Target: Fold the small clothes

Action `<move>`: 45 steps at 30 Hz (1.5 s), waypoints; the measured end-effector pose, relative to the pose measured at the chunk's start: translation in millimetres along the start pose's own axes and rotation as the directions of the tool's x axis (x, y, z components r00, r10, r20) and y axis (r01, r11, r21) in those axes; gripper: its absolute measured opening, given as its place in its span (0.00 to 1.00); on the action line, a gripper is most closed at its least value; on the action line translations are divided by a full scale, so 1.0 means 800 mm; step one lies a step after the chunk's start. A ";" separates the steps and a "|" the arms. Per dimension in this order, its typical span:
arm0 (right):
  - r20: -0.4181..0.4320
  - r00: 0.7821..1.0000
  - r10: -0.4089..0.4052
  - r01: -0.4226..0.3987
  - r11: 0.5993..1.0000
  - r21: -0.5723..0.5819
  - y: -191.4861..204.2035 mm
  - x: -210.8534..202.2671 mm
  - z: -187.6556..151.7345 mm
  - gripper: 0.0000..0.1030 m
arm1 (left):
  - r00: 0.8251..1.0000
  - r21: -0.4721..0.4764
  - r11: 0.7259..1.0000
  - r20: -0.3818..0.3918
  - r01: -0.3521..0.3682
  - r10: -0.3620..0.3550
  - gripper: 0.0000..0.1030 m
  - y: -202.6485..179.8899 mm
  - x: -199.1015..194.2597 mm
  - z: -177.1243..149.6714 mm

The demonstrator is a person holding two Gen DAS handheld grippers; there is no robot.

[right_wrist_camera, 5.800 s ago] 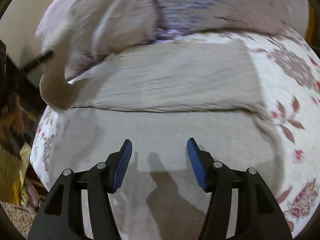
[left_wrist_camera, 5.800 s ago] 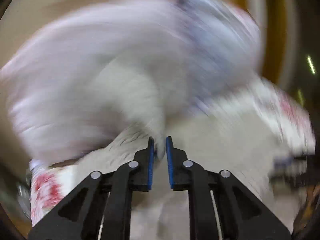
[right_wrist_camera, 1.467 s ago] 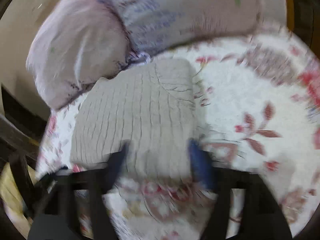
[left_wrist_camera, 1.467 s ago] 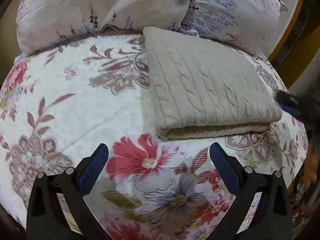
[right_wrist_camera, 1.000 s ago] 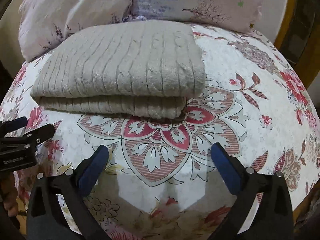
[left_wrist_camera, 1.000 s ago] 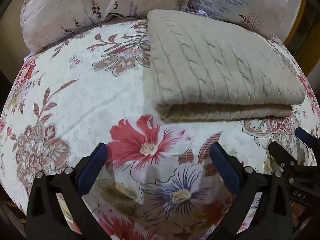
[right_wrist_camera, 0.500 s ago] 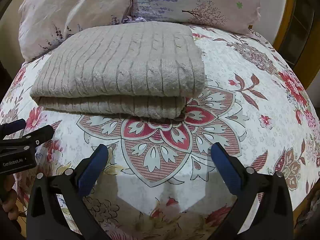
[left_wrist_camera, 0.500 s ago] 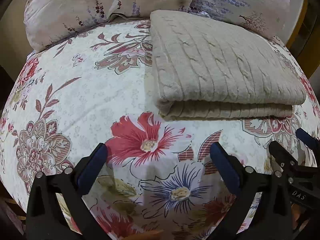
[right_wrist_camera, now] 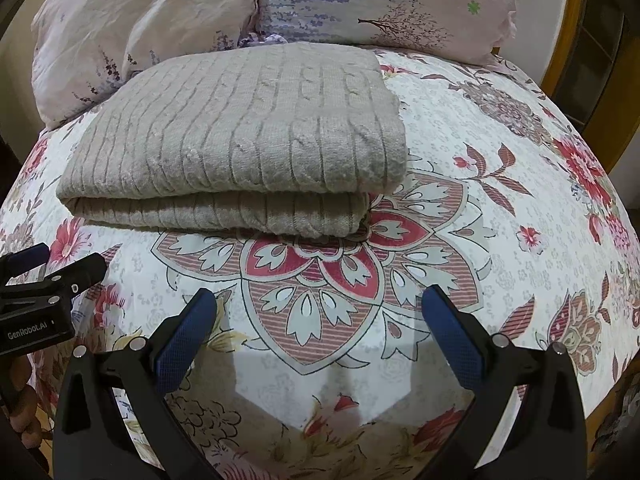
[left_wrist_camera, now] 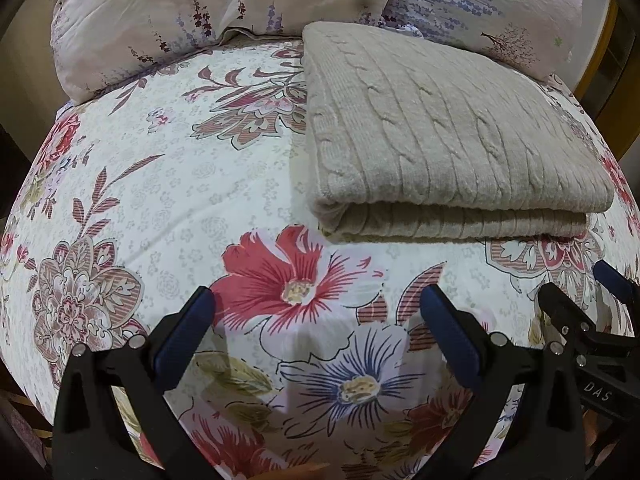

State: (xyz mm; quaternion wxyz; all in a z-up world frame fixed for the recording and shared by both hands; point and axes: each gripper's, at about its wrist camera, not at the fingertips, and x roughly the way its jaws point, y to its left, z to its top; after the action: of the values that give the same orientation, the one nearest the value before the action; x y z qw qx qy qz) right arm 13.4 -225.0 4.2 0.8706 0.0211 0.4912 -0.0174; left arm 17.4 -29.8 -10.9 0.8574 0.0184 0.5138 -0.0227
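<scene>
Left wrist view first: nearest us, our left gripper (left_wrist_camera: 314, 314) has its fingers spread wide and holding nothing above the floral bedspread (left_wrist_camera: 160, 184), and the folded knit sweater (left_wrist_camera: 440, 136) lies ahead and off to the right. From the right wrist view our right gripper (right_wrist_camera: 320, 314), spread and holding nothing too, faces the sweater's folded edge ahead and slightly left. Its long axis runs across us, so we judge the right nearer; beyond lie the pillows (right_wrist_camera: 280, 8).

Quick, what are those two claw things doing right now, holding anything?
Left gripper: open, holding nothing.
Right gripper: open, holding nothing.
</scene>
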 end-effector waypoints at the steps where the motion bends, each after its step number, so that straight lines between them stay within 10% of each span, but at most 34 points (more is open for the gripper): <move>1: 0.000 1.000 -0.001 0.001 1.000 0.002 0.000 0.000 0.000 0.99 | 1.000 0.000 1.000 0.000 0.000 0.000 0.98 0.000 0.000 0.000; 45: 0.011 1.000 -0.023 0.023 0.999 0.029 0.003 0.000 0.001 0.99 | 1.000 0.001 1.000 -0.011 0.002 -0.002 0.98 0.000 0.003 0.003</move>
State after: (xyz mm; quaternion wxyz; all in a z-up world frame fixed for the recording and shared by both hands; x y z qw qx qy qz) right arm 14.4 -222.8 4.5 0.8728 0.0280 0.4860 -0.0346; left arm 20.6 -30.3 -12.2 0.8547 0.0185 0.5183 -0.0236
